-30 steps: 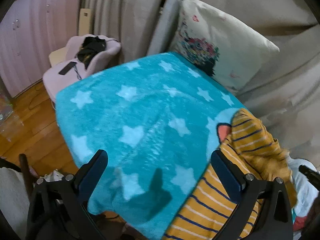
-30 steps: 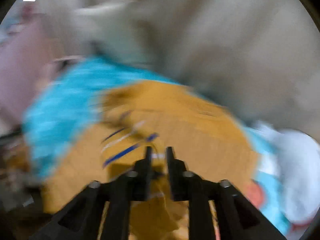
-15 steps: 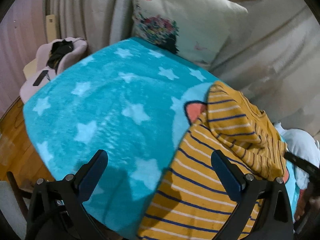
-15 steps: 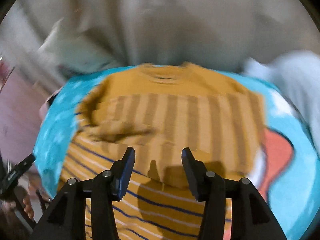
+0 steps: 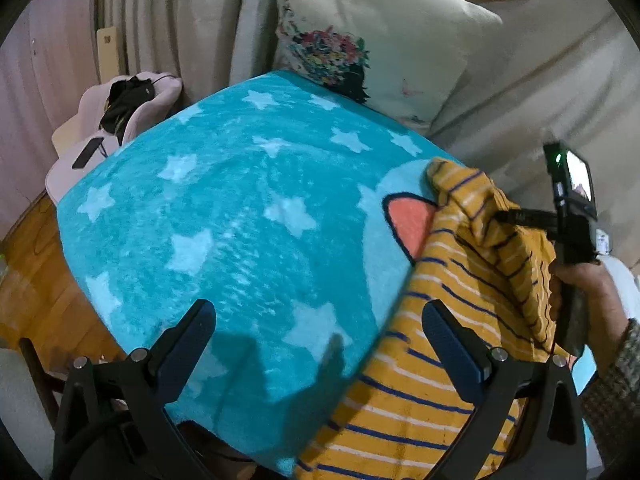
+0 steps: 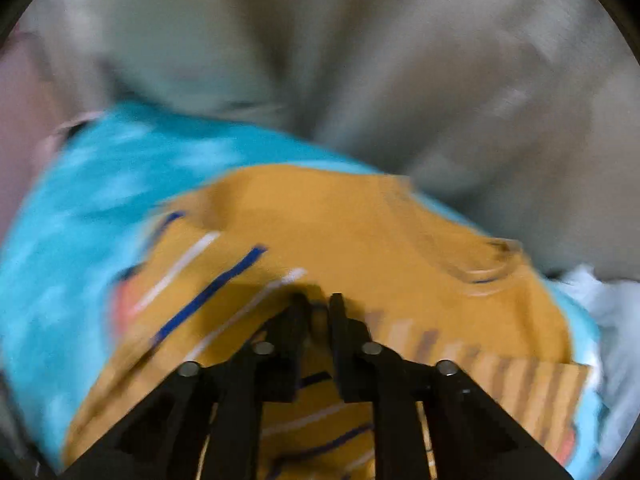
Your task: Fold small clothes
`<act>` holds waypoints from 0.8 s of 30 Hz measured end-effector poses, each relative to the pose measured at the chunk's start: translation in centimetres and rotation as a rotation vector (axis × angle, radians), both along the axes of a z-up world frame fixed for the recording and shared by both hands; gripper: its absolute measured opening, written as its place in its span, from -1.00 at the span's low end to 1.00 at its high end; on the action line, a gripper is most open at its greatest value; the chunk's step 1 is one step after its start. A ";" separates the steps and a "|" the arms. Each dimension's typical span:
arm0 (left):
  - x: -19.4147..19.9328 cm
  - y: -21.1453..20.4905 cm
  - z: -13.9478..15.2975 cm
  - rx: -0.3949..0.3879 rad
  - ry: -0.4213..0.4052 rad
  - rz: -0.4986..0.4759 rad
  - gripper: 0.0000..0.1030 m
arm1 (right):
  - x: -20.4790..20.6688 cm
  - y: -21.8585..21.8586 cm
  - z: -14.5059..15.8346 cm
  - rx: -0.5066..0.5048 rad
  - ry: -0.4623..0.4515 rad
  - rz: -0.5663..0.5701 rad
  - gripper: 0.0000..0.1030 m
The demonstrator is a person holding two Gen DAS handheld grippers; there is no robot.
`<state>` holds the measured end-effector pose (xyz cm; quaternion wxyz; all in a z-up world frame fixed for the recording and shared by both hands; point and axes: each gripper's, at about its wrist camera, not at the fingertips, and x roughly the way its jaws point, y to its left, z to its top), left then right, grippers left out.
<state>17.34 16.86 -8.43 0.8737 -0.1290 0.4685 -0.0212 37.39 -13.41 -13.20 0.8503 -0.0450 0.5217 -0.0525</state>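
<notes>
Striped shirt (image 5: 452,304): lies on the star blanket (image 5: 240,216).
Right gripper (image 6: 318,304): pinches the shirt.
Left gripper (image 5: 320,344): jaws wide apart, holding nothing.

One striped shirt (image 5: 460,320), one star blanket (image 5: 240,220), one pillow (image 5: 380,40), two grippers.

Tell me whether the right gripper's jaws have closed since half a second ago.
Yes. The right gripper, open above the striped shirt then, now pinches a fold of it.
</notes>
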 end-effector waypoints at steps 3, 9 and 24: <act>0.3 0.5 -0.4 -0.014 0.009 0.016 1.00 | -1.6 -1.3 2.1 0.095 -0.054 -0.022 -0.25; 1.6 -0.6 -1.5 -0.034 0.030 -0.014 1.00 | -5.8 3.2 6.3 0.142 -0.172 0.245 -0.03; 2.4 -0.1 -2.6 -0.041 0.035 -0.020 1.00 | -4.0 10.9 3.5 0.029 -0.037 0.499 -0.79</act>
